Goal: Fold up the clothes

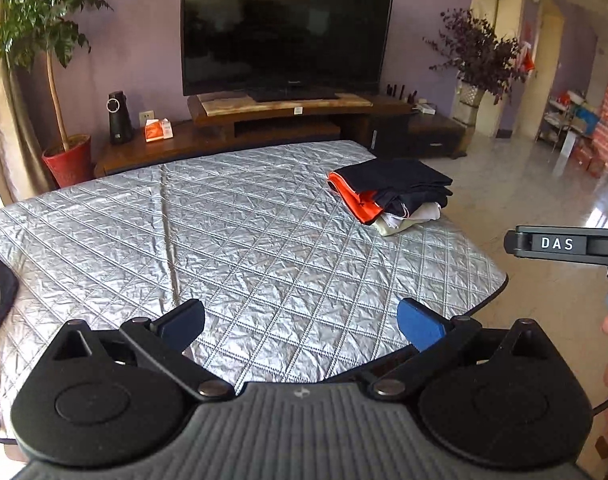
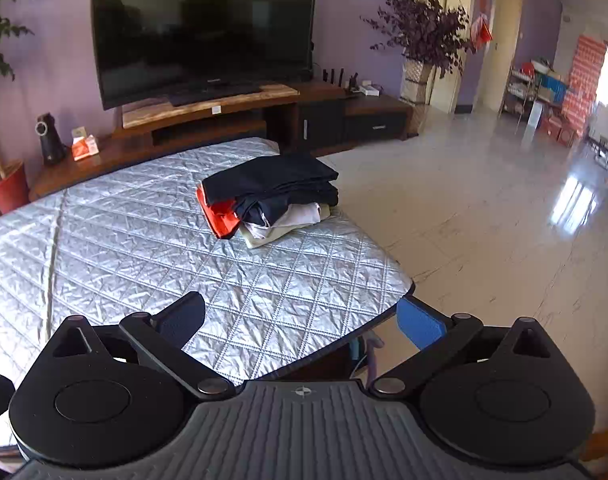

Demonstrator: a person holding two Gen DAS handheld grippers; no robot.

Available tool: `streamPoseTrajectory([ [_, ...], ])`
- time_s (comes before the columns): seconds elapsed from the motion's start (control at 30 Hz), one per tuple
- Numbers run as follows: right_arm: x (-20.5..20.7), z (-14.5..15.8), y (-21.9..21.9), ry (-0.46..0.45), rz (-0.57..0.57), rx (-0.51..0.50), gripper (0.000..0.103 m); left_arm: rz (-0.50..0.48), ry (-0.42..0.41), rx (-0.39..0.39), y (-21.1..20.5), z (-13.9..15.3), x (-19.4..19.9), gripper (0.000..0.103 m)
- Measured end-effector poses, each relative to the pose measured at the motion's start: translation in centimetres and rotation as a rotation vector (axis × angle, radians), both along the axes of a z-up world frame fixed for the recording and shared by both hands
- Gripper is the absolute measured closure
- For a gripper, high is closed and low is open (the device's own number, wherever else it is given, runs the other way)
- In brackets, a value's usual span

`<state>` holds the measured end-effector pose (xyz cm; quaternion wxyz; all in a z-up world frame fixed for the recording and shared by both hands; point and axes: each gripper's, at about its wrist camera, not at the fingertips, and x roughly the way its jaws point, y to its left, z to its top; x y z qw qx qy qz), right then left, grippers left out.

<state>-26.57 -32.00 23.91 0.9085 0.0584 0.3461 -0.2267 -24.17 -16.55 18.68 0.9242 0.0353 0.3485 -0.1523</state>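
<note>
Folded clothes [image 2: 269, 196] stacked on quilted table [image 2: 143, 248], both hand-held grippers spread.

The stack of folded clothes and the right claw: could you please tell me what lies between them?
Only bare silver quilted cover lies between the right claw and the stack of folded clothes; the right wrist view shows this.

A: What's along the far wall?
B: Big dark television [image 1: 287, 32] on a low wooden stand [image 1: 279, 114]. Left of it, a black speaker [image 1: 119, 118] and an orange tissue box [image 1: 158, 130].
A: Plants?
B: Green tree in a red pot [image 1: 68, 160] far left; purple-leaved plant [image 2: 422, 26] far right.
A: And near?
B: Silver quilted cover [image 1: 231, 232]; glossy tiled floor [image 2: 484, 220] right.
</note>
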Motion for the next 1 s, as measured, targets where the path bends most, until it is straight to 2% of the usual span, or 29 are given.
streamPoseTrajectory([
  [0.13,-2.0,1.3,1.1,-0.024,-0.025,-0.050,0.000,0.009,-0.034,0.034,-0.8,0.9,-1.4,0.001],
  [0.33,-4.8,2.9,0.5,-0.064,-0.044,0.076,0.000,0.041,-0.085,0.065,-1.5,1.8,-3.0,0.001],
  [0.43,-5.9,3.4,0.4,-0.083,-0.056,0.104,0.000,0.064,-0.110,0.064,-1.5,2.2,-3.7,0.001],
  [0.73,-7.1,3.8,1.0,-0.056,-0.047,0.095,0.000,0.057,-0.131,0.002,-1.3,3.0,-4.8,0.001],
  [0.83,-7.3,4.0,1.2,-0.058,-0.043,0.093,0.000,0.057,-0.145,0.042,-1.7,3.0,-5.0,0.001],
  [1.0,-7.2,4.0,1.9,-0.048,-0.031,0.085,0.000,0.048,-0.133,0.050,-2.0,2.6,-5.1,0.001],
])
